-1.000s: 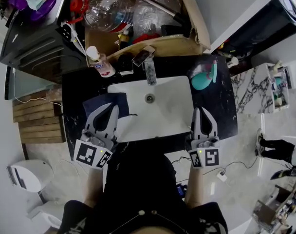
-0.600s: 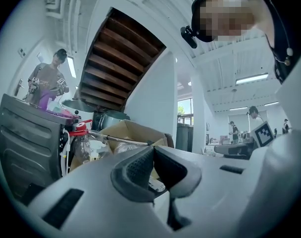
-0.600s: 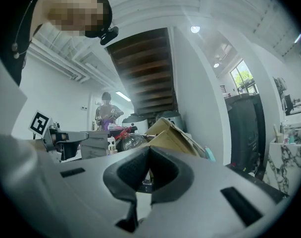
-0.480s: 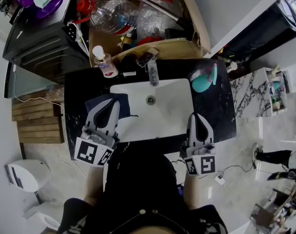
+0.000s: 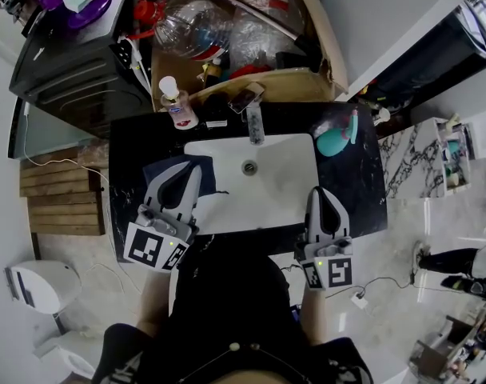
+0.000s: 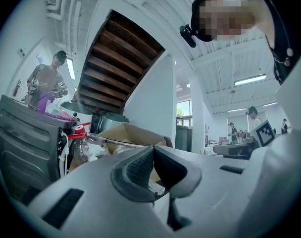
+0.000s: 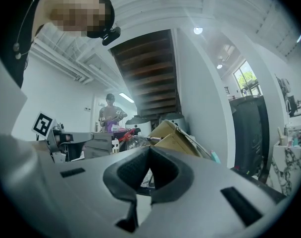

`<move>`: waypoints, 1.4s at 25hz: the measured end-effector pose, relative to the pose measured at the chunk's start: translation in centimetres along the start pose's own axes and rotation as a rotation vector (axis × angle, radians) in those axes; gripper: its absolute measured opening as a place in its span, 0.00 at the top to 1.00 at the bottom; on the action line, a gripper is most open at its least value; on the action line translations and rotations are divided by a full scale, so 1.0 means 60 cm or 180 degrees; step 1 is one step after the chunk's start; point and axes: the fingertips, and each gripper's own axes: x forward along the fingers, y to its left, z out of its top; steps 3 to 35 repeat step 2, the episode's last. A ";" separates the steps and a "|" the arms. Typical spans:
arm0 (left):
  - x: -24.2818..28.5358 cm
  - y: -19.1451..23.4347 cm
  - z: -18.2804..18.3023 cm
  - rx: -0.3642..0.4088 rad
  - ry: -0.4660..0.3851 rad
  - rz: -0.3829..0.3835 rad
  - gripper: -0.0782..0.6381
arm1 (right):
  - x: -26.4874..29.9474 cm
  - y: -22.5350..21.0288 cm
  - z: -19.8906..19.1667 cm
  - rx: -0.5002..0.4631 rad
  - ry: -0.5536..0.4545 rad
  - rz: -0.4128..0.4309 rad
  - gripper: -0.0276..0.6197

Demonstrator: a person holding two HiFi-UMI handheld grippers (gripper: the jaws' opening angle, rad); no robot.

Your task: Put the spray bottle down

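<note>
- Grey left gripper (image 5: 196, 169) is held level above the near-left part of the black counter (image 5: 363, 190) and points toward the far side. Its tips are over a dark blue cloth (image 5: 208, 165), and its marker cube is at the near end, close to the person's body
- Its jaws are drawn together with the tips meeting, and nothing is between them
- The right gripper (image 5: 317, 191) is also held level and points the same way, at the near-right corner of the white sink (image 5: 283, 174). Its jaws are closed tight and empty
- The teal spray bottle (image 5: 331, 138) sits on the counter just right of the sink, toward the far-right corner. It is well apart from both grippers, and neither touches it
- In the head view its long axis runs from near-left to far-right, with the spray head at the far-right end. I cannot tell whether it stands upright or lies on its side
</note>
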 end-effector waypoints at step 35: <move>-0.001 0.000 0.001 0.0004 0.0002 -0.0004 0.88 | 0.000 0.002 0.000 -0.0001 0.0013 0.0013 0.95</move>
